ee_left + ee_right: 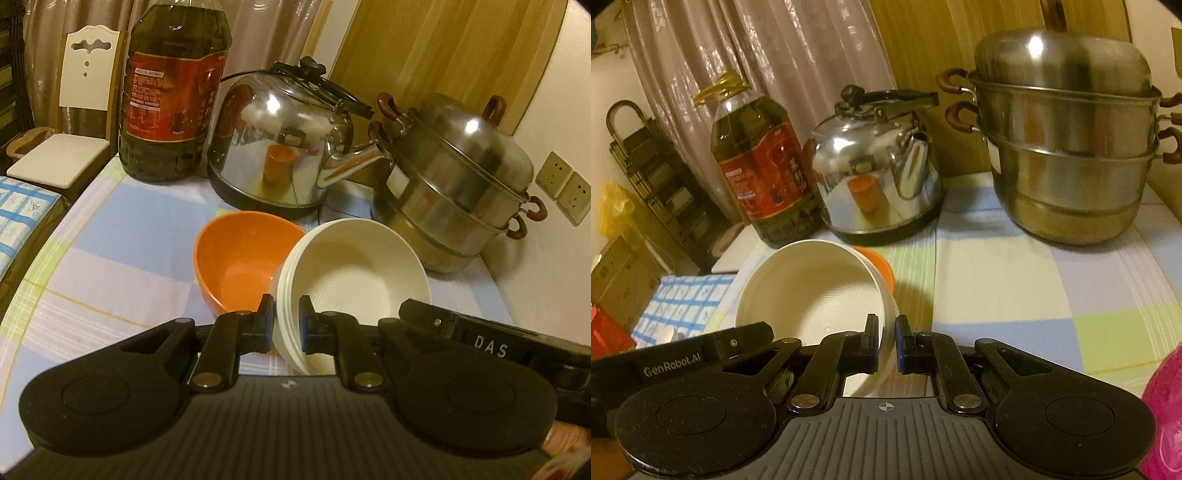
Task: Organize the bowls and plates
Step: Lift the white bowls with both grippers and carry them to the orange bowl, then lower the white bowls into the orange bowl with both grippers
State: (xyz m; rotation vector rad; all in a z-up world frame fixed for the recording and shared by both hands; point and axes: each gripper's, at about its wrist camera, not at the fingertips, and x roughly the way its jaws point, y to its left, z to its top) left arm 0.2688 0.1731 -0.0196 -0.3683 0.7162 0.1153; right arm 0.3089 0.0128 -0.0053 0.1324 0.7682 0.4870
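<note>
A stack of nested cream bowls is held from two sides over the checked tablecloth. My left gripper is shut on the stack's left rim. In the right wrist view my right gripper is shut on the opposite wall of the same cream bowls. Each gripper's body shows in the other view, the right gripper's body and the left gripper's body. An orange bowl stands upright on the cloth just left of the stack. From the right wrist the orange bowl is mostly hidden behind the stack.
At the back of the table stand an oil bottle, a steel kettle and a stacked steel steamer pot. A white chair is beyond the table's left edge. A magenta object sits at the near right.
</note>
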